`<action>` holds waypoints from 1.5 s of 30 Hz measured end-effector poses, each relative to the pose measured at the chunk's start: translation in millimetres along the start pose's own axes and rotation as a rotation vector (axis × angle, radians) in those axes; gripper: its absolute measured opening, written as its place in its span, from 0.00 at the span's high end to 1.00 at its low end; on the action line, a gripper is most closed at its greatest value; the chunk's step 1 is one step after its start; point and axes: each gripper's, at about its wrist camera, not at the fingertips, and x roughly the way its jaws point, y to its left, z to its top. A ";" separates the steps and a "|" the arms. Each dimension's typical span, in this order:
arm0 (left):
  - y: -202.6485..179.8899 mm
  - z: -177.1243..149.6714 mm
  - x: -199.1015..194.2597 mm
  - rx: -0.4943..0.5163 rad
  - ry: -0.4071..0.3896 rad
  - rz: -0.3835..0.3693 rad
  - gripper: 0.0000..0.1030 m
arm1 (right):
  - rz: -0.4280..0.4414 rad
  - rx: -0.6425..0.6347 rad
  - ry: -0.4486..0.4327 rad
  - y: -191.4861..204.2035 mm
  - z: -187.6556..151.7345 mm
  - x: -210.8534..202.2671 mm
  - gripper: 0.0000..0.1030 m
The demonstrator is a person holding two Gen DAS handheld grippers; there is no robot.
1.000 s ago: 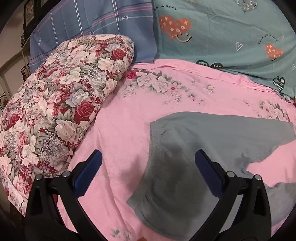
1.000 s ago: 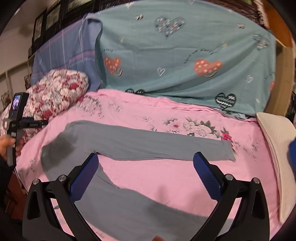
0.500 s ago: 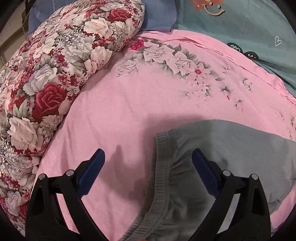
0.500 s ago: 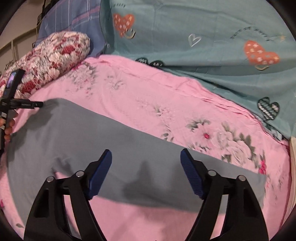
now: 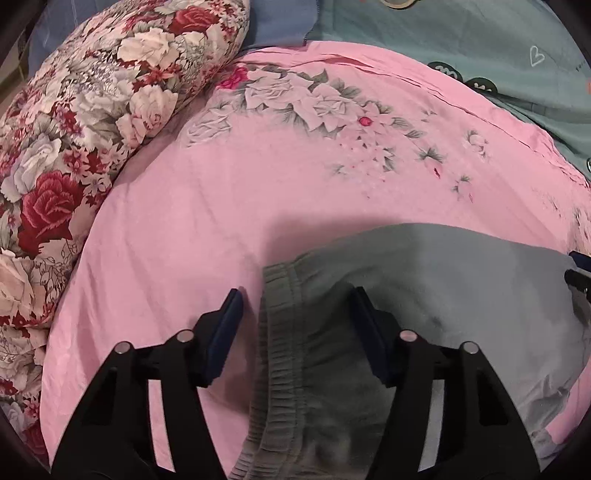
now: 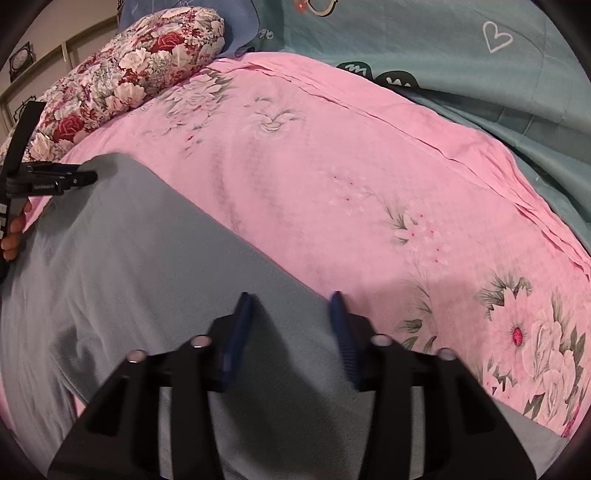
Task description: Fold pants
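Grey pants (image 5: 443,295) lie flat on the pink sheet (image 5: 221,203). My left gripper (image 5: 295,301) is low over the ribbed waistband (image 5: 280,332), whose corner sits between the closing jaws; pink sheet still shows between the left pad and the band. In the right wrist view, my right gripper (image 6: 291,306) straddles the far edge of a pants leg (image 6: 147,258). Its jaws are closing with grey cloth between them, and the pads do not visibly pinch it. The left gripper (image 6: 55,177) also shows at the waist end, held by a hand (image 6: 13,236).
A rolled floral quilt (image 5: 74,147) lies left of the waistband. A teal blanket with hearts (image 6: 461,55) covers the far side of the bed, with blue plaid fabric (image 5: 280,22) beside it. Pink sheet stretches beyond the pants.
Both grippers have come down close to the pants and their jaws have narrowed. The left settled over the waistband corner; the right swung across to the far leg's edge.
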 end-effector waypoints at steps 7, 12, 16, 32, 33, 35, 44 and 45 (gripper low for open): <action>0.0 -1.2 -6.2 0.005 -0.004 -0.020 0.66 | -0.008 -0.018 -0.015 9.0 -1.5 -10.4 0.94; 5.9 -4.1 -11.4 -0.011 -0.008 -0.024 0.71 | -0.030 -0.014 -0.078 13.6 -1.8 -29.4 0.94; 8.5 -5.6 -17.8 -0.022 -0.020 -0.029 0.72 | -0.039 -0.018 -0.118 19.7 -6.3 -45.9 0.94; 37.3 -86.3 -115.5 0.014 -0.110 -0.123 0.70 | 0.105 -0.263 -0.304 158.3 -105.8 -199.7 0.95; 35.7 -93.6 -117.6 0.033 -0.103 -0.121 0.68 | 0.116 -0.275 -0.280 168.7 -117.5 -198.7 0.95; 33.1 -98.2 -120.1 0.055 -0.110 -0.111 0.68 | 0.122 -0.261 -0.235 180.4 -136.1 -189.5 0.95; -13.7 -63.2 -129.2 0.083 -0.118 -0.223 0.22 | 0.182 -0.238 -0.165 207.6 -184.9 -162.9 0.96; -22.0 -57.4 -125.4 0.094 -0.106 -0.215 0.21 | 0.181 -0.240 -0.151 209.8 -187.6 -158.0 0.96</action>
